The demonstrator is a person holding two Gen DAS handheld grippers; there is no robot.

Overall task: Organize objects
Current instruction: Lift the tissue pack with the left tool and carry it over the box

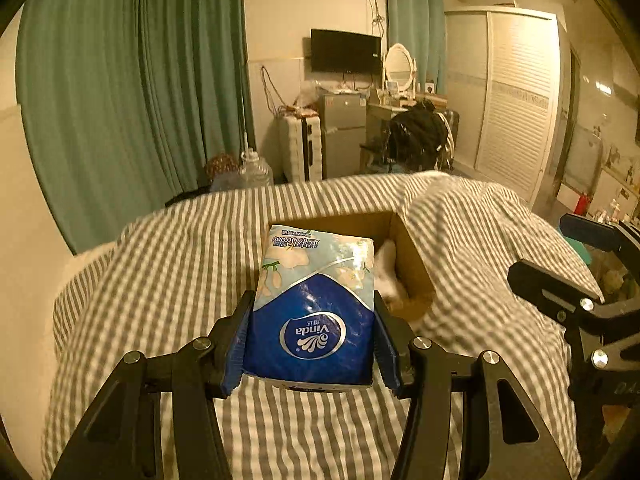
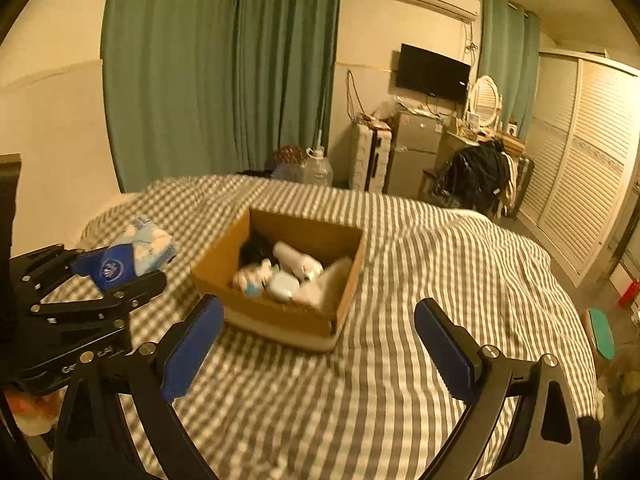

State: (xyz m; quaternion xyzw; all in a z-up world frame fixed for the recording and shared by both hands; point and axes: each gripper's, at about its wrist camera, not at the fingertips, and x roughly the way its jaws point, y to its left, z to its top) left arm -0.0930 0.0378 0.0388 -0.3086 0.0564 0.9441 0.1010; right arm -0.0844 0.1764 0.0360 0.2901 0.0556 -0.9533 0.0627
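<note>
Left wrist view: the left claw (image 1: 310, 344) is clenched on a tissue pack (image 1: 314, 304), held above the striped bed (image 1: 160, 280) just before the cardboard box (image 1: 412, 256). It looks soft, light and squashy, its wrapper probably slick; gripping the long sides low seems sensible.

Right wrist view: the right claw (image 2: 320, 344) gapes wide, empty, facing the box, which is already holding small things mid-bed.
</note>
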